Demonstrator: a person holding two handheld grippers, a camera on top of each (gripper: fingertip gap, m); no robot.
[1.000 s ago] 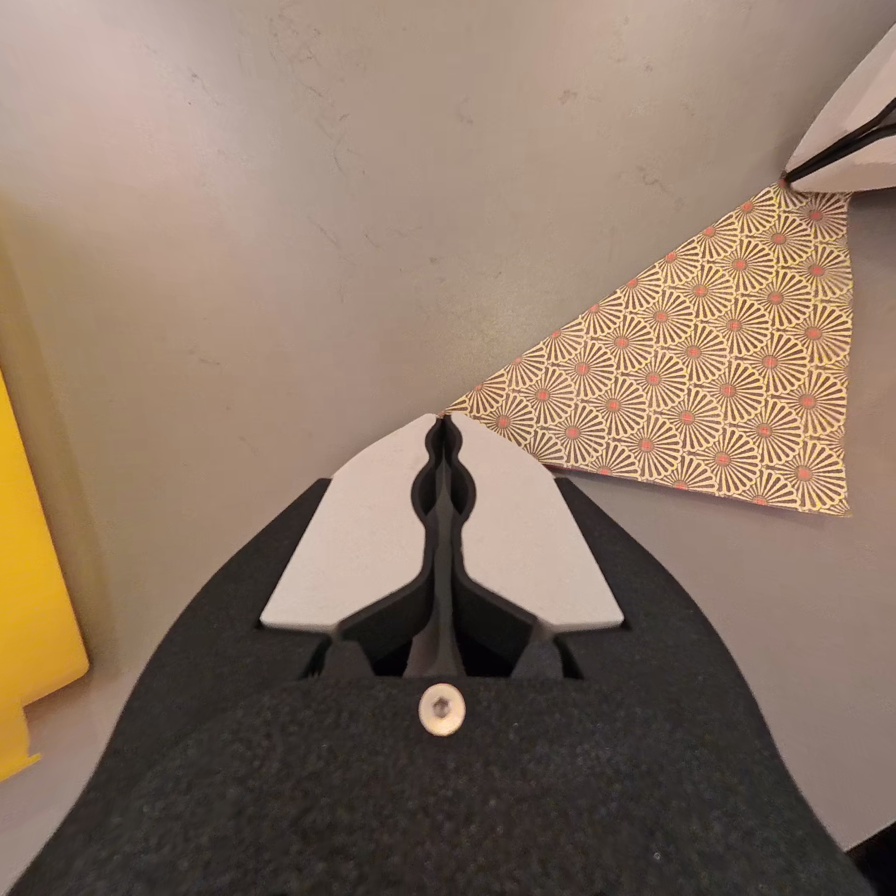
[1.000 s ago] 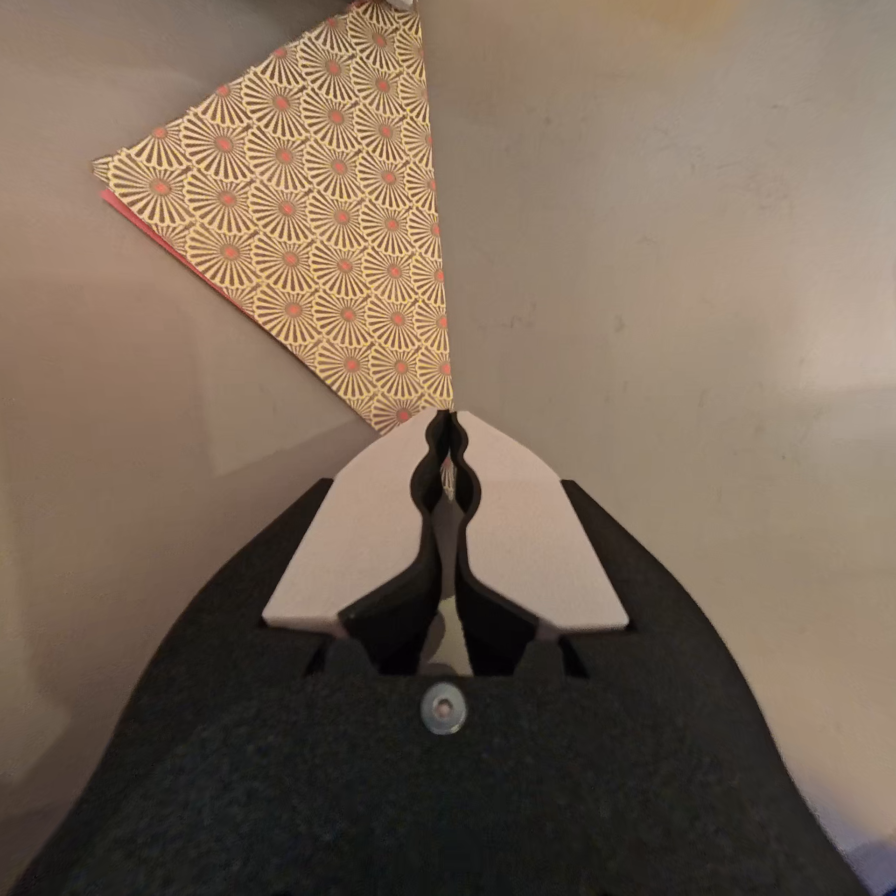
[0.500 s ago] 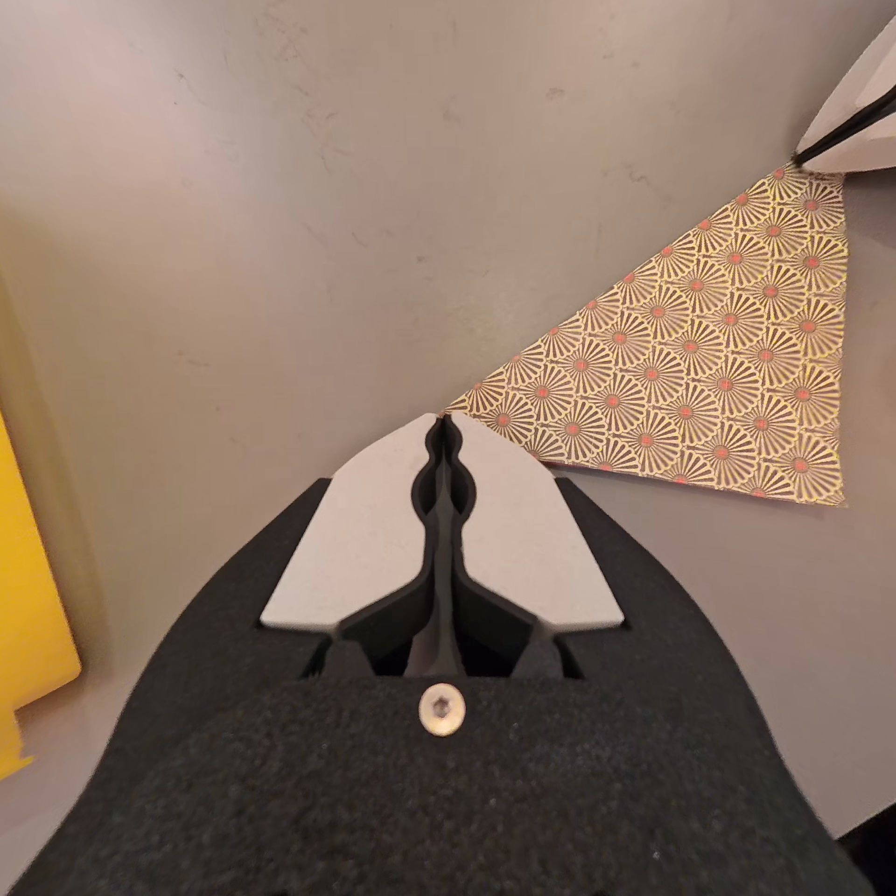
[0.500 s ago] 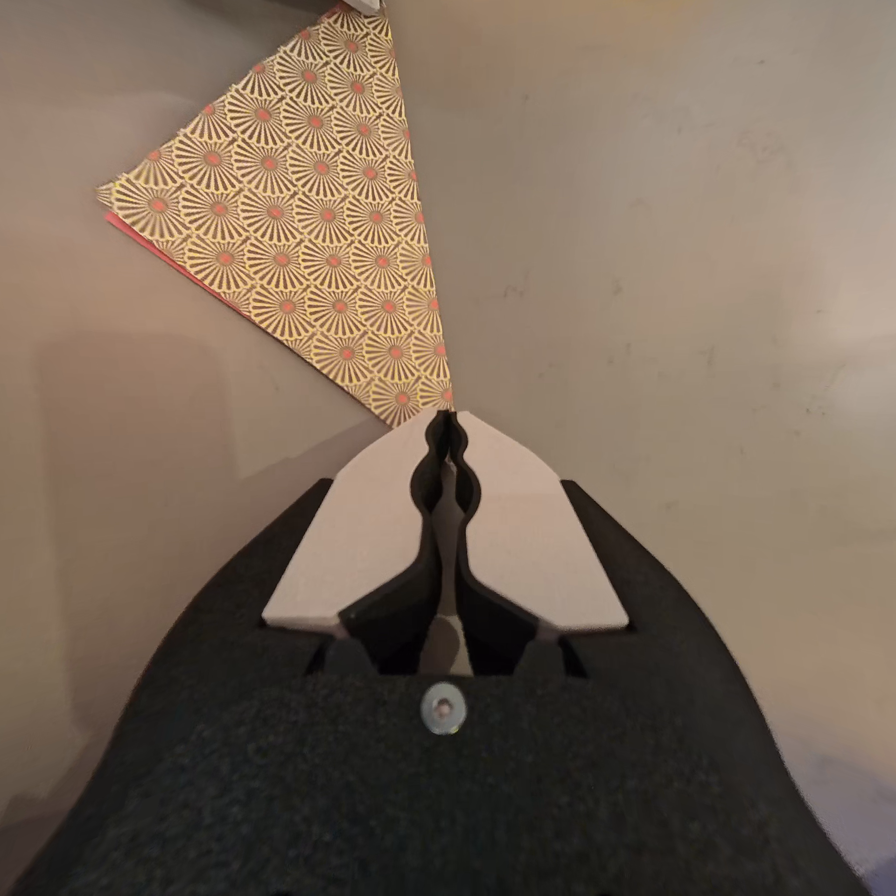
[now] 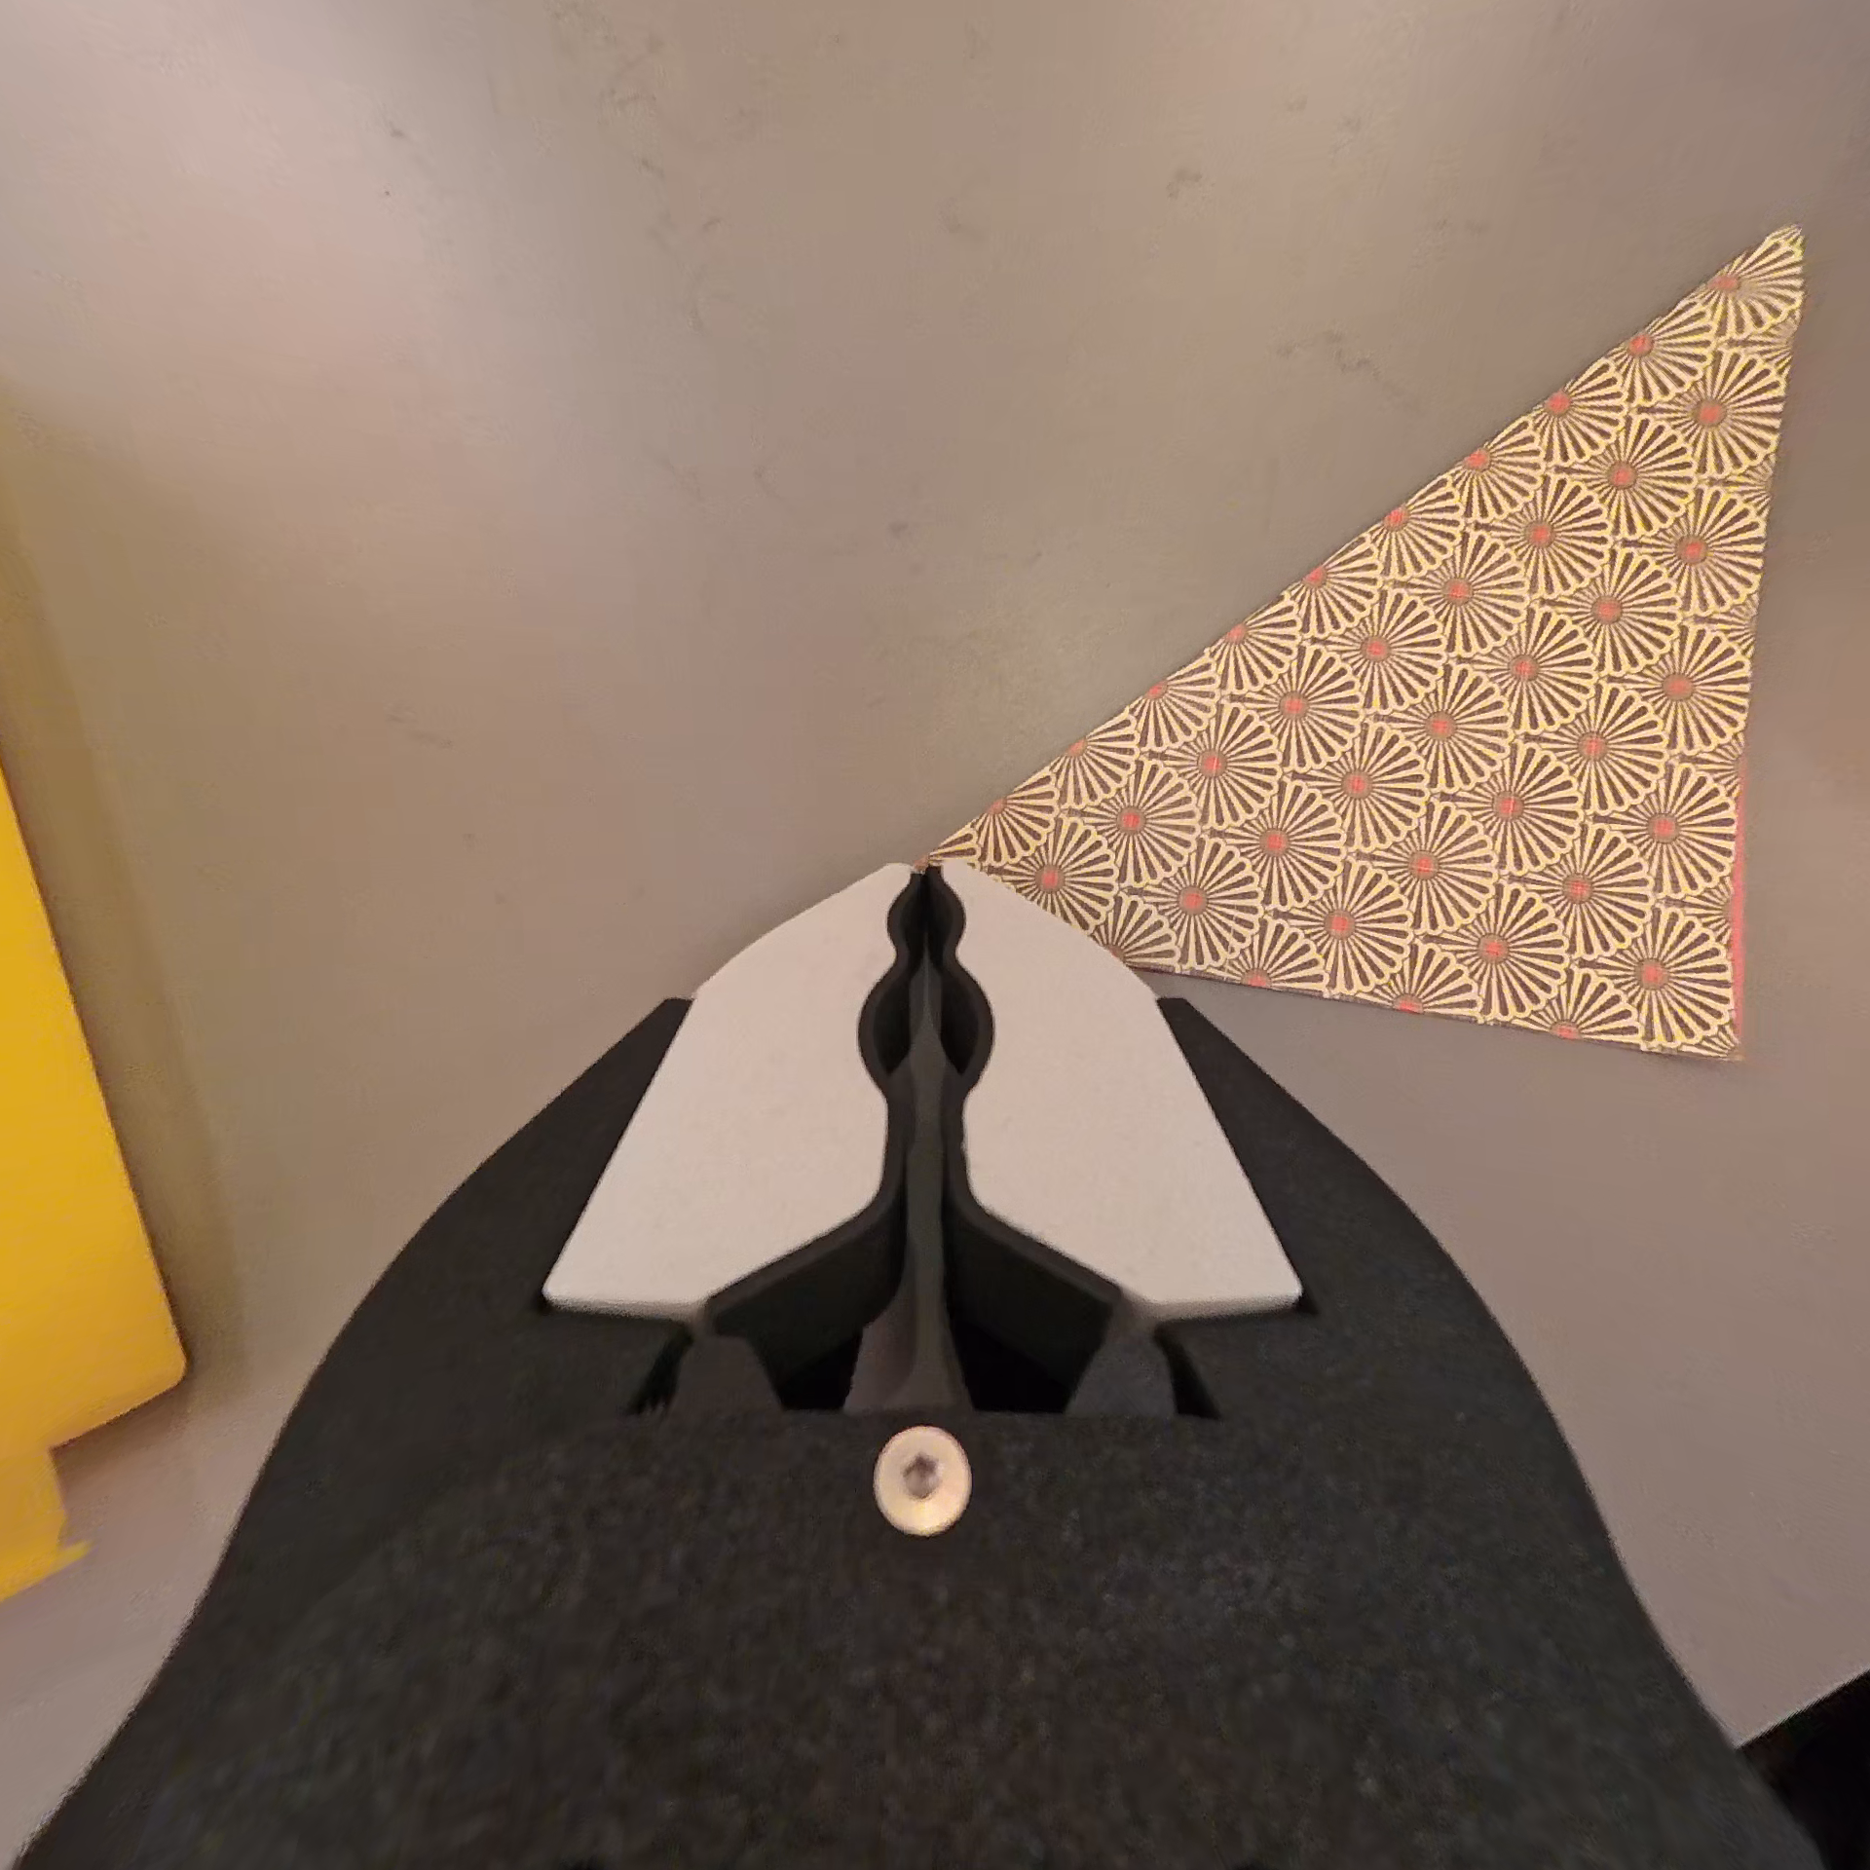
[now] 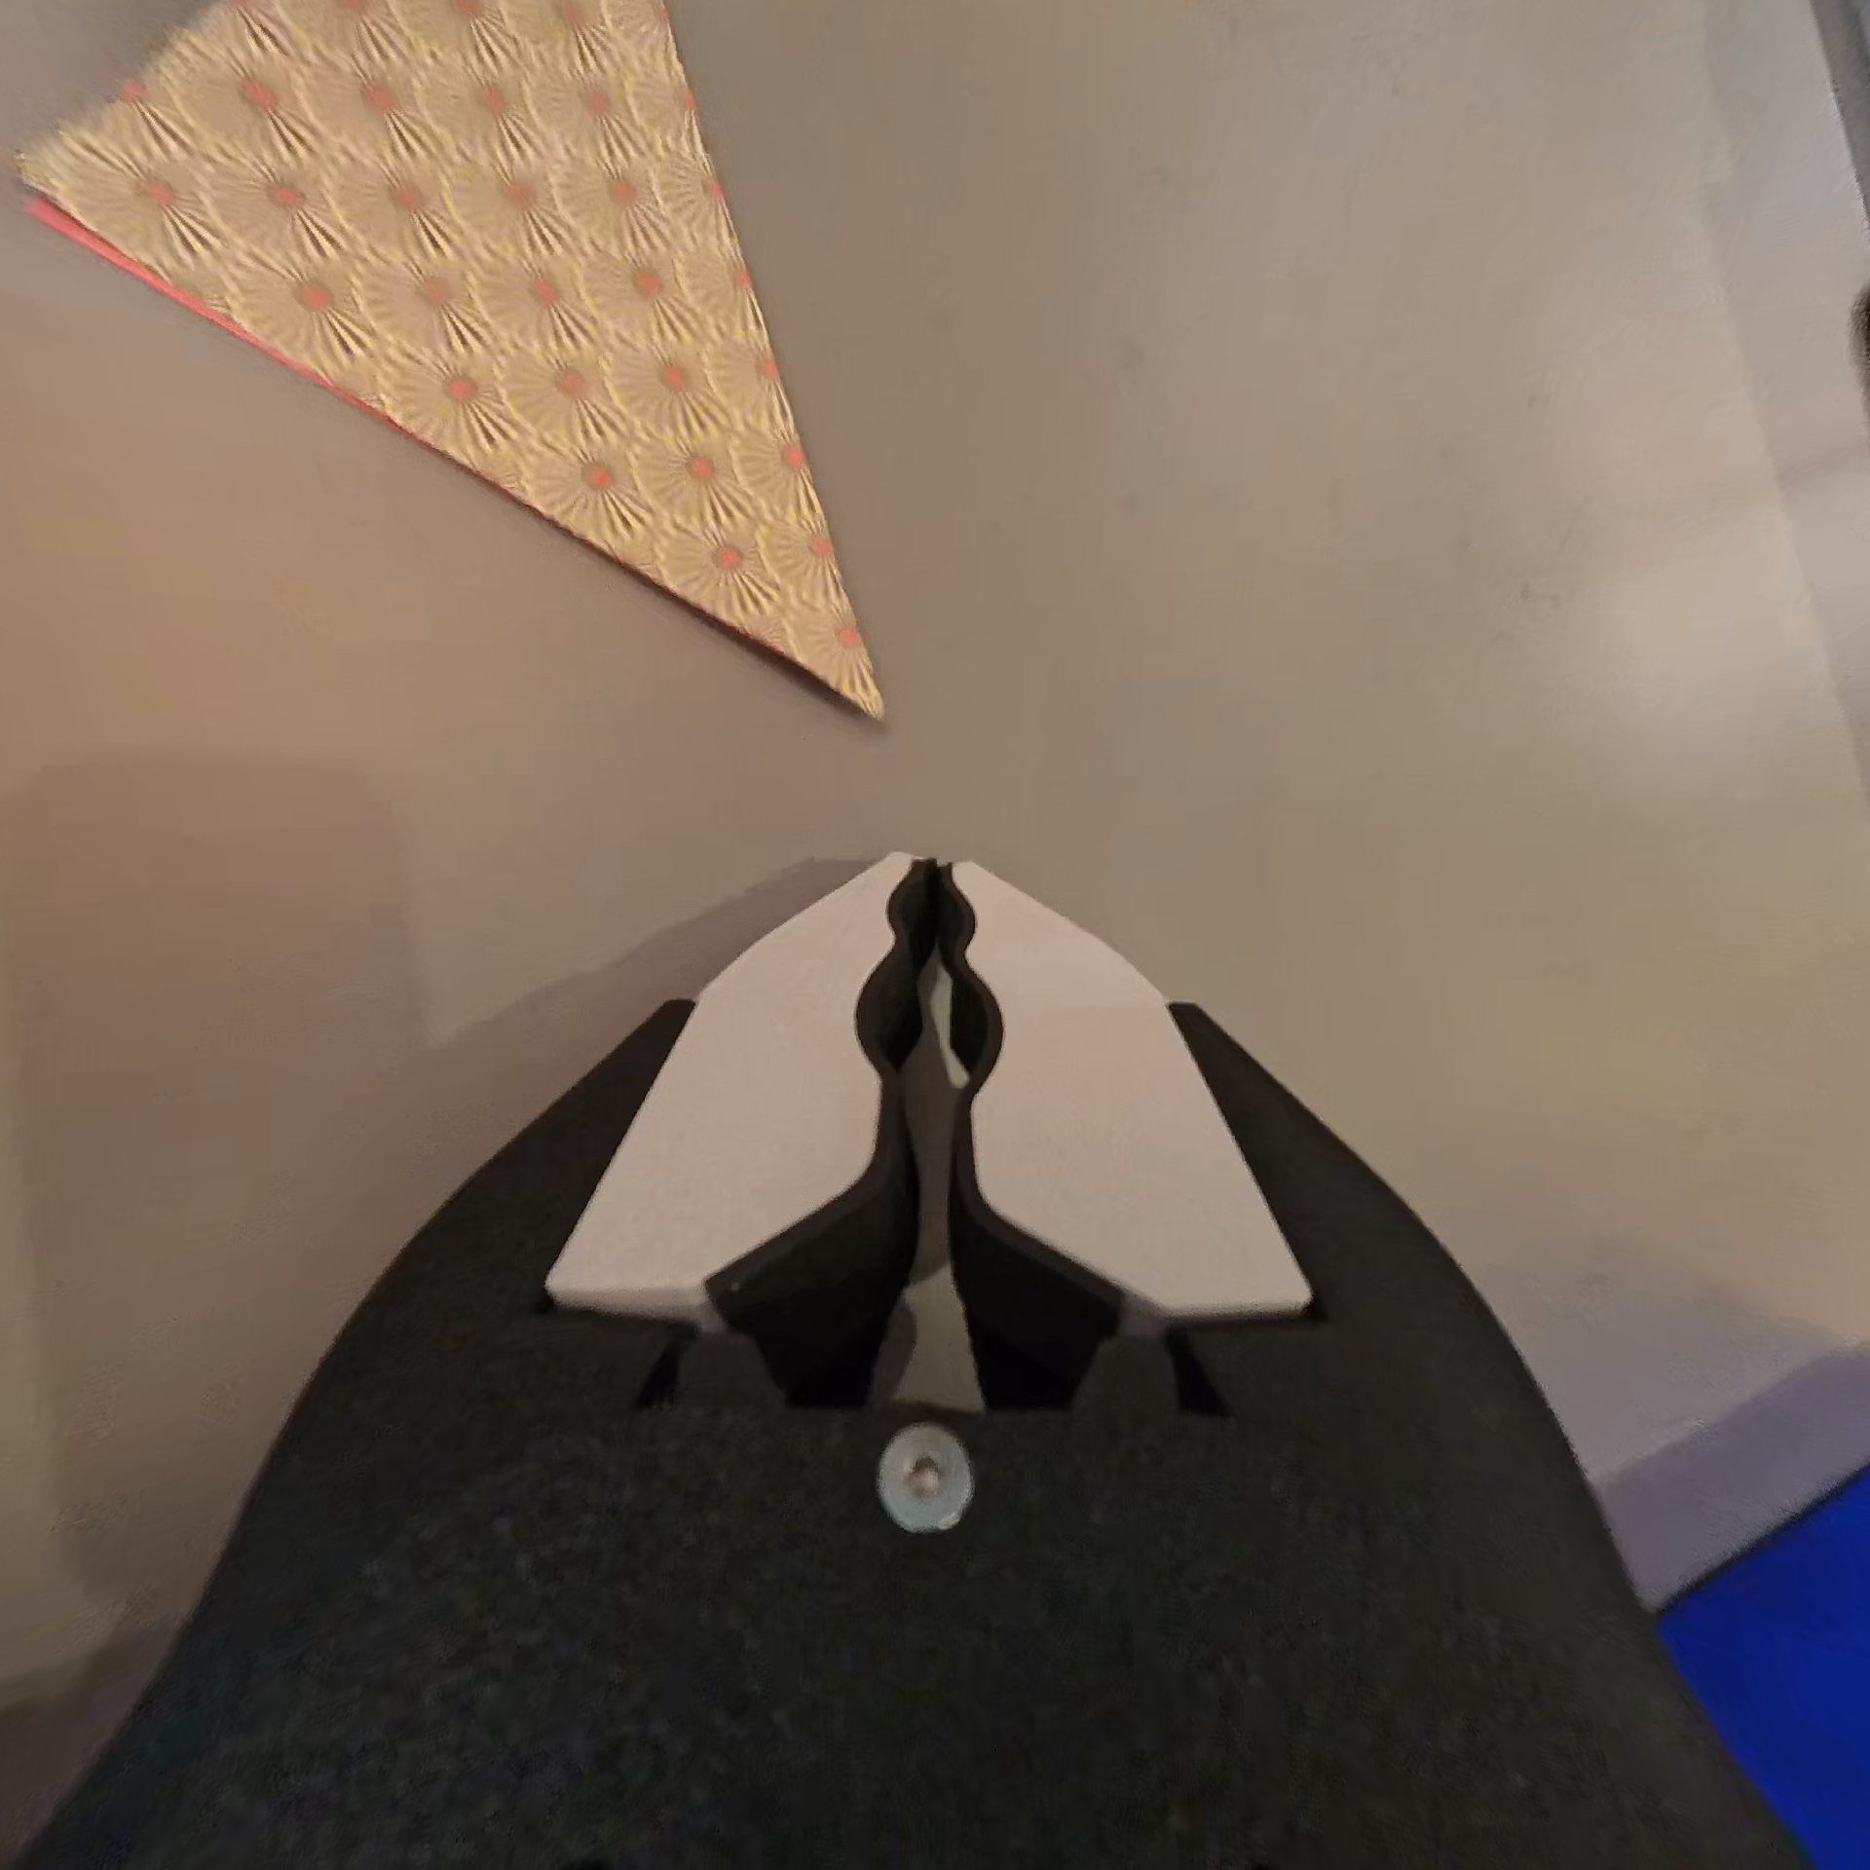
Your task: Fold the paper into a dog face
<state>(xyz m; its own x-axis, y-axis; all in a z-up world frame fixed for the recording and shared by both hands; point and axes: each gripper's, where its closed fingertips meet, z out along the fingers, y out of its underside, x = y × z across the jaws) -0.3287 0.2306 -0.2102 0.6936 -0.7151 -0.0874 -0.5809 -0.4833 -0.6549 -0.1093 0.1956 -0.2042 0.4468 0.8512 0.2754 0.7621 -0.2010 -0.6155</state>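
Observation:
The paper [image 5: 1498, 769] is folded into a triangle with a gold and brown fan pattern and a red underside edge. It lies flat on the grey table [image 5: 607, 506]. My left gripper [image 5: 926, 878] is shut, and its tips touch the triangle's near left corner. I cannot tell whether they pinch it or press on it. In the right wrist view the paper [image 6: 486, 334] lies at the upper left. My right gripper [image 6: 936, 868] is shut and empty, a short way back from the triangle's nearest corner.
A yellow plastic object [image 5: 71, 1164] stands at the left edge of the left wrist view. A blue surface [image 6: 1781, 1660] shows beyond the table edge at the lower right of the right wrist view. Left tips to right tips: about 25 cm.
My right gripper has pulled back from the paper corner it was at and has left the left wrist view. My left gripper stays at its corner.

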